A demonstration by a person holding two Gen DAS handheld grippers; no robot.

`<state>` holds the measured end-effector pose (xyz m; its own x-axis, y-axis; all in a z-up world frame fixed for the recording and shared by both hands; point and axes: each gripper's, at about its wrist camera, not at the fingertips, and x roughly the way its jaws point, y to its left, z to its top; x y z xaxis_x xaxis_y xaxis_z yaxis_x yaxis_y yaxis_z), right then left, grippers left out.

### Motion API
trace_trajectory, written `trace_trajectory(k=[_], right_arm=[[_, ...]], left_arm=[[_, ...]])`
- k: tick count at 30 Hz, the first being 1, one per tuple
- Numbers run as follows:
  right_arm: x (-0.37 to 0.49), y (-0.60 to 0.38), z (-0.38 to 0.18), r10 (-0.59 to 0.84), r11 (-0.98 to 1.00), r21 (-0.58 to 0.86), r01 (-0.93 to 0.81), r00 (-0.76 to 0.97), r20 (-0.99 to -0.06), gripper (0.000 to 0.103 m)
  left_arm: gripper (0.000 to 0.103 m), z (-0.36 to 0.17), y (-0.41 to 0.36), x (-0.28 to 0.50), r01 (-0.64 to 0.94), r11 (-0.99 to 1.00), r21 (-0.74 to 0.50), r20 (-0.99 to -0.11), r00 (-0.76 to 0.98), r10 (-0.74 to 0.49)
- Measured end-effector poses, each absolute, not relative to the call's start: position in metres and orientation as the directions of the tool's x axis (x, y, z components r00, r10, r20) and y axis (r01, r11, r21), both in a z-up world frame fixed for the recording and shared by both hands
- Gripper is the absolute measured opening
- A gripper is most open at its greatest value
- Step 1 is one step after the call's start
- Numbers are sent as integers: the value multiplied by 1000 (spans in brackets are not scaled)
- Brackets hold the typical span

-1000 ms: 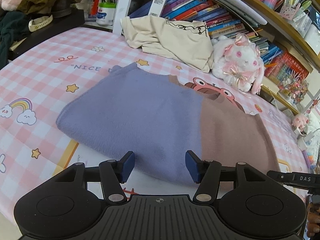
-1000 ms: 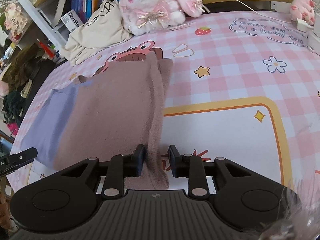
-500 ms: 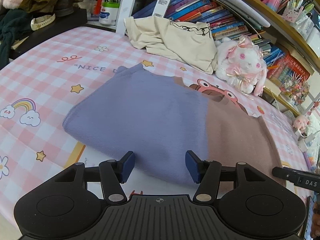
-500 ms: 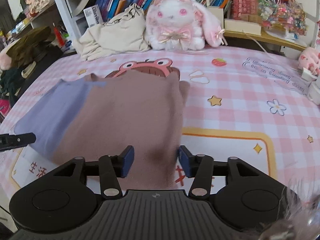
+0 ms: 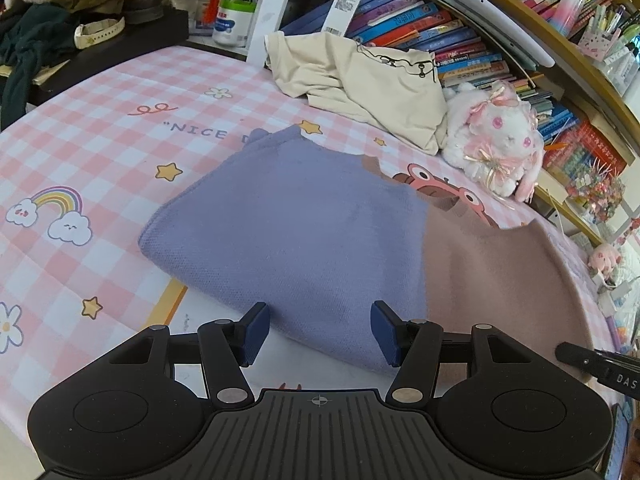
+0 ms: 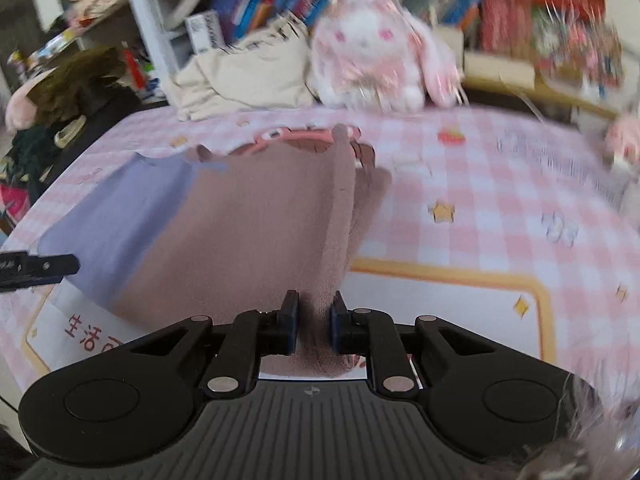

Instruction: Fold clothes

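While I watch both wrist feeds, the sweater lies folded on the counter, which is covered with a pink checked cloth printed with stars, a rainbow and a frog. One part of the garment is lavender and the other dusty brown; the lavender part lies toward my left hand-held gripper and the brown part toward my right hand-held gripper.

My right hand-held gripper has just been closing, and a raised ridge of the brown fabric now stands pinched between its blue pads, running away from the jaws toward the far edge of the sweater. That feed is blurred, so finer detail of the fold is hard to read.

My left hand-held gripper stands with its jaws spread apart over the near lavender edge. The fabric shows in the gap, but neither pad presses on it.

Beyond the sweater, a cream garment lies crumpled at the back of the counter, just beside a white and pink plush rabbit. Behind them runs a bookshelf packed with books. To the far left sits a dark pile of clothes with a pale watch on it, and a pen pot stands nearby.
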<state>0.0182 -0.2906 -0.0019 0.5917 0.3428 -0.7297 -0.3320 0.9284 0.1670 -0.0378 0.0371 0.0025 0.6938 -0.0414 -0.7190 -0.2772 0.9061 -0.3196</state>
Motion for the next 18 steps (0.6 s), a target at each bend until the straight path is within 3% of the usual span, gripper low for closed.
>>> trace_trajectory(k=[3, 10, 14, 18], right_arm=[[28, -293, -19, 308, 943, 178, -282, 533, -788, 18], [28, -294, -25, 281, 952, 156, -265, 546, -789, 33], [22, -297, -21, 270, 957, 151, -249, 571, -775, 62], [13, -299, -13, 276, 953, 133, -270, 604, -748, 79]], left_arm=[[57, 3, 38, -38, -273, 907, -320, -720, 693, -46], [57, 1, 43, -45, -295, 897, -329, -722, 691, -37], [57, -1, 44, -48, -316, 884, -344, -724, 689, -35], [57, 0, 37, -49, -315, 885, -344, -726, 687, -38]])
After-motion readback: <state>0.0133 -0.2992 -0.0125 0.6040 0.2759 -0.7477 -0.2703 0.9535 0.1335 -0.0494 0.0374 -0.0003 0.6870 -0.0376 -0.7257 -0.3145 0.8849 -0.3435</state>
